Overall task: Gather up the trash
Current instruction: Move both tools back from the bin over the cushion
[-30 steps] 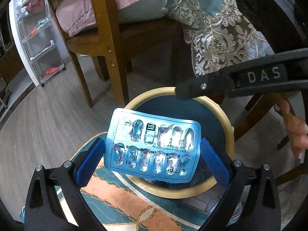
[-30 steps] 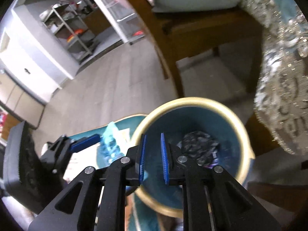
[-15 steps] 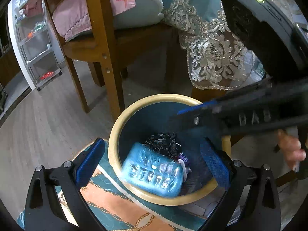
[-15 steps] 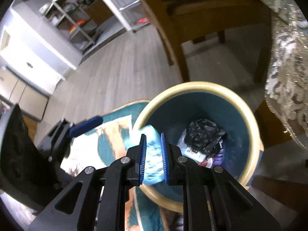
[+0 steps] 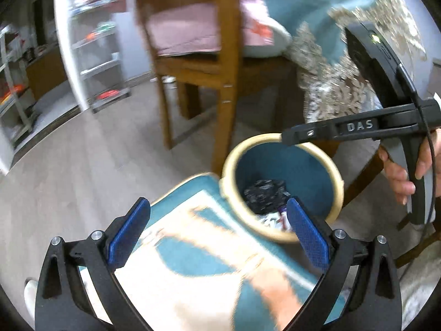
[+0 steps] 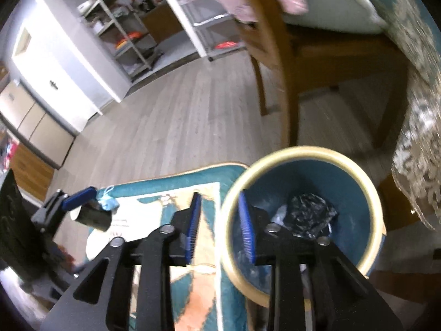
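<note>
Blue pads of my left gripper (image 5: 217, 227) stand wide apart with nothing between them, hanging over the patterned rug (image 5: 193, 270), near its edge by the bin. My right gripper (image 6: 217, 227) has its jaws opening, a moderate gap and nothing held; its left pad sits over the rug, its right pad over the near rim of the trash bin (image 6: 374, 220). That round bin stands upright, mouth facing up, touching the rug's far corner. Inside lies the trash (image 6: 311, 216): a crumpled black wad on the bottom with pale scraps beside it; I cannot tell a long axis for any piece, and the blur hides the rest. From the left wrist view my right hand (image 5: 405, 171) grips its tool just beyond the bin's right rim. Past the bin a wooden chair (image 5: 223, 63) leg stands close behind the far rim, a lace-edged tablecloth (image 5: 330, 82) hangs to the right, and bare wooden floor (image 6: 179, 115) lies open leftward toward metal shelves (image 6: 124, 35).
</note>
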Demonstrator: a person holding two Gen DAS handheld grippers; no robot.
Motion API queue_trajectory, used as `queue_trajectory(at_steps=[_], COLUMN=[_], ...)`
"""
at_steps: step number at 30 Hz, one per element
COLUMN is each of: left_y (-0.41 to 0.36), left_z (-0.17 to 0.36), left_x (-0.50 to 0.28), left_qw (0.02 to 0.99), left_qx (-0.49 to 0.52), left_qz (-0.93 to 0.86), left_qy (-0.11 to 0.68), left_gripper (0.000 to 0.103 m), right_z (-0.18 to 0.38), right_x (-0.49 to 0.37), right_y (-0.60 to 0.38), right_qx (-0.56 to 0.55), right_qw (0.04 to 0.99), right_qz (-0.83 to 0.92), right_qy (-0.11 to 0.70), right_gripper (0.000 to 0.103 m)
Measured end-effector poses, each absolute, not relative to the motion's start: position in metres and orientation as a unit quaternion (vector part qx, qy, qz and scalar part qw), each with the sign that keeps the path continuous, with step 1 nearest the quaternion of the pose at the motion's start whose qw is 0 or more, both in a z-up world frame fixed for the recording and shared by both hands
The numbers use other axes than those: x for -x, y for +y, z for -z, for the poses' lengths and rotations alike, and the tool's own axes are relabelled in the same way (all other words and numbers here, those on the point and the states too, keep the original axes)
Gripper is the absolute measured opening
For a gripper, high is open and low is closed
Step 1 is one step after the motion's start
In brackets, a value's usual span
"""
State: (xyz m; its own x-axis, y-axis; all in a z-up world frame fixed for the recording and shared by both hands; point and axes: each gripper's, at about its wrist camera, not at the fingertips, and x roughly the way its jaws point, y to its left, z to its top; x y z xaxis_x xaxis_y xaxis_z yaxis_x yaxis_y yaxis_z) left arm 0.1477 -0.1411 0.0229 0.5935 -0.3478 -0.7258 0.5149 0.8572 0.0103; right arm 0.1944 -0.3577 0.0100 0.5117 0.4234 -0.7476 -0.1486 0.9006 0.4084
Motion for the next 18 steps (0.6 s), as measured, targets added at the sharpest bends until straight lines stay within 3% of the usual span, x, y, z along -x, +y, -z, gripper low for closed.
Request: queue_trajectory(at_steps=[3,7,18], left_y=[-0.098,-0.036,0.1], left_z=[-0.036,-0.055,-0.06], left_x=[-0.134,-0.11,-0.064], left_qw=[0.896,0.91,0.929], left_qx=[-0.093,-0.084,-0.061], left_qz=[0.214,0.161,0.038], left_qy=[0.379,0.374,0.363], left_gripper=[0.097,0.097,0.097], right_z=[-0.02,-0.022,-0.002], right_x=[-0.188,-0.176,-0.158], right_y=[-0.32,-0.26,-0.133], right_qx=[-0.116,-0.065,-0.018], right_qw=[0.864,0.868,0.84], right_qz=[-0.188,-0.217,-0.297], right_qy=[0.452,0.442,0.454], right_gripper=[0.059,0.079,0.079])
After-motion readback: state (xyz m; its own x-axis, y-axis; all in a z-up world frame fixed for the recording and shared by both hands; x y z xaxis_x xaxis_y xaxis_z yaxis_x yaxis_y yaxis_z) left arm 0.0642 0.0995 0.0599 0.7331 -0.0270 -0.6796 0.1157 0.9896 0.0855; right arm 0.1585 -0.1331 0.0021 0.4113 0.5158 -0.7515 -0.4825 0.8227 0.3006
